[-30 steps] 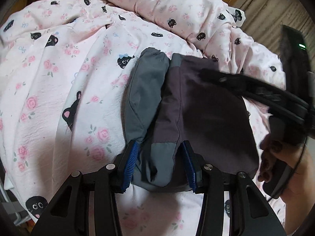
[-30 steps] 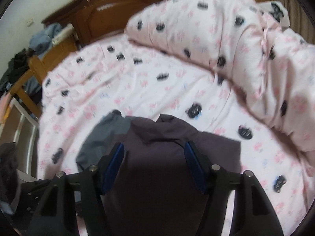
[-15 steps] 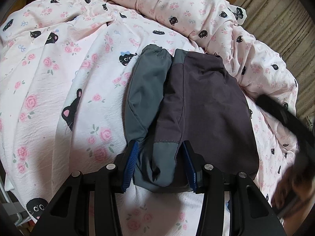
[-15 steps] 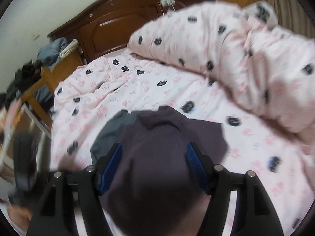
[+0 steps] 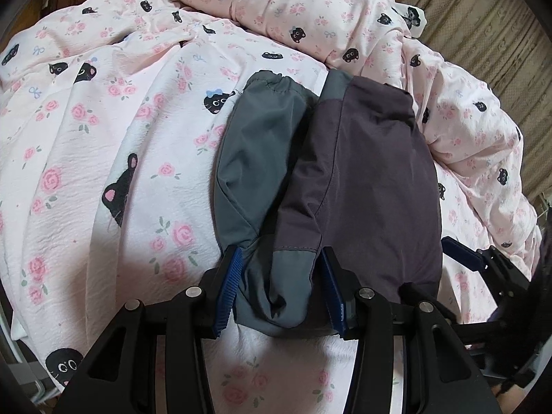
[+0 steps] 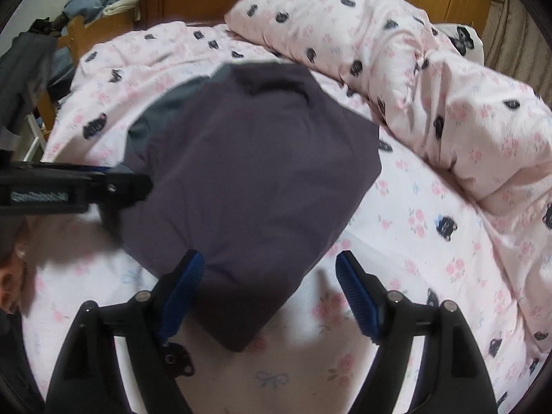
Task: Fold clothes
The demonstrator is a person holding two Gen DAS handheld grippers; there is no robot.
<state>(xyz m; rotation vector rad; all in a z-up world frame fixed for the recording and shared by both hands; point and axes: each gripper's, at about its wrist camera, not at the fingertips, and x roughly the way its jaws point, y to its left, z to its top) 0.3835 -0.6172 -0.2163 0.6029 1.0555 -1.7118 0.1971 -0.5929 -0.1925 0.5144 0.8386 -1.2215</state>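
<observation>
The folded jacket lies on the pink bedsheet, long axis running away from the left gripper, grey sleeve alongside, cuff at the far end. The left gripper's jaws are spread, straddling the sleeve's near end. The right gripper is spread wide at the jacket's near corner, pinching nothing.
</observation>
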